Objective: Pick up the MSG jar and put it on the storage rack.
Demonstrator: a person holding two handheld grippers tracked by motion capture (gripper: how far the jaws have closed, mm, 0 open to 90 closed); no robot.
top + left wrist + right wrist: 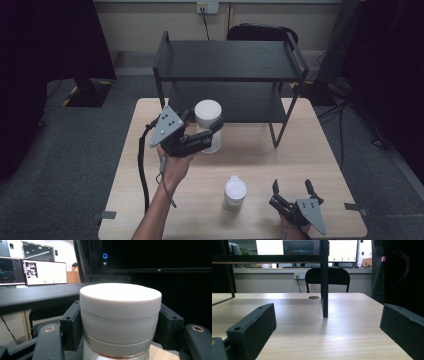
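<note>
A clear jar with a wide white lid (pixel 208 121) hangs above the table, in front of the black shelf (pixel 227 60). My left gripper (pixel 212 134) is shut on it, a jaw on each side just under the lid. In the left gripper view the white-lidded jar (pixel 120 320) sits close between the two black pads (pixel 71 326), with reddish contents below the lid. A second white-capped jar (pixel 235 194) stands on the table near the front. To its right my right gripper (pixel 292 189) rests low at the front edge, open and with nothing between its jaws (pixel 324 337).
The black two-tier shelf stands on the back half of the wooden table (pixel 305 150); one of its thin legs (pixel 325 290) rises straight ahead of the right gripper. A black chair (pixel 262 32) sits behind the table. Dark curtains flank both sides.
</note>
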